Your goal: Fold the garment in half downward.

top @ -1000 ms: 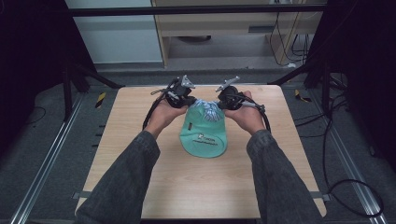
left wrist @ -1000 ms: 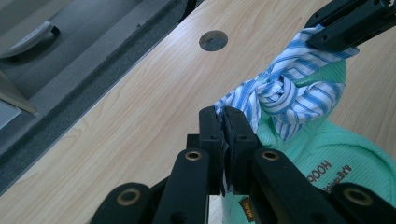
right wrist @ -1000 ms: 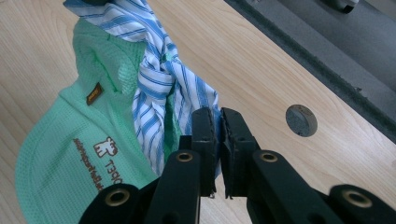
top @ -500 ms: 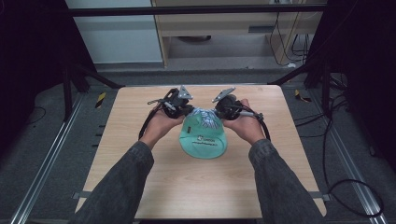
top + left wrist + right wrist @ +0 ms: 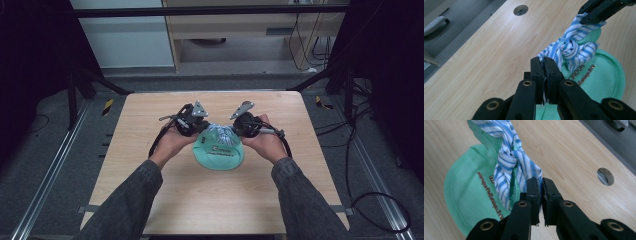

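Striped cloth (image 5: 574,48) knotted, pinched by left gripper (image 5: 543,65), right gripper (image 5: 539,185).

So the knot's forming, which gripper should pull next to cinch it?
Probably either: left gripper and right gripper are each shut on a tail of the striped cloth, on opposite sides of its knot above the green bag.

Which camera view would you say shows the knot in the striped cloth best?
The right gripper view: the knot sits close and centred above the green cap. The left gripper view shows it bunched, farther off. In the high view it is small and blurred.
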Action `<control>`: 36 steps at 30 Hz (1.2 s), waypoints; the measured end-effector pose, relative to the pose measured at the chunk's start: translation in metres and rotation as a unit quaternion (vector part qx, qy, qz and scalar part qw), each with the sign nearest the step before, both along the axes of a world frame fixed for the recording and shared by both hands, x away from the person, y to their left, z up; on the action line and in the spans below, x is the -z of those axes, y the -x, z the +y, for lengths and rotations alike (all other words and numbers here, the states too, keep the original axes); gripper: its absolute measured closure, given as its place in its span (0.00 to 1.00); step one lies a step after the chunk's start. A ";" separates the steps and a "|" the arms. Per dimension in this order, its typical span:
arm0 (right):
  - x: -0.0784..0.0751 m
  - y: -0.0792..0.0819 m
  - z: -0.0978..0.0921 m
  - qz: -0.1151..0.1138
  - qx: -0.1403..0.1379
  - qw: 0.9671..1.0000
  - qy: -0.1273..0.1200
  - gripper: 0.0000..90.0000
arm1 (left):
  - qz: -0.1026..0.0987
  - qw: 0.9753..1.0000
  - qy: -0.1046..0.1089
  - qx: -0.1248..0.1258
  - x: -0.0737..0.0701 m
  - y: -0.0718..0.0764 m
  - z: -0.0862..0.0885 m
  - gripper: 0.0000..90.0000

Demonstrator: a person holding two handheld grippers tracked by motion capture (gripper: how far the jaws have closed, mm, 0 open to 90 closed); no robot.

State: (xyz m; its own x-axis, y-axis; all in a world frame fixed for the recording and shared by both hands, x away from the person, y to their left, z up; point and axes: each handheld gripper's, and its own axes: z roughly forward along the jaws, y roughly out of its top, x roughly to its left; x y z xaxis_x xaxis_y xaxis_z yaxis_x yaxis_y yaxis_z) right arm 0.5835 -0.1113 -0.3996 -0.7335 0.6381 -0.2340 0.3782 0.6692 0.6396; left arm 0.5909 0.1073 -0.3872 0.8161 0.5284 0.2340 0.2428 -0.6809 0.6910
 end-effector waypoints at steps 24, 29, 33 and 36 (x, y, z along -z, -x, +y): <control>0.019 0.018 0.005 0.017 -0.031 0.999 0.010 0.94 | 0.015 1.000 0.013 0.009 0.027 0.016 0.012 0.96; 0.023 0.023 0.006 0.022 -0.036 0.999 0.012 0.94 | 0.020 1.000 0.015 0.013 0.034 0.021 0.013 0.96; 0.028 0.027 0.005 0.025 -0.042 0.999 0.014 0.94 | 0.024 0.999 0.014 0.017 0.038 0.025 0.014 0.96; 0.030 0.029 0.005 0.025 -0.043 0.999 0.015 0.94 | 0.027 0.999 0.016 0.021 0.041 0.027 0.014 0.96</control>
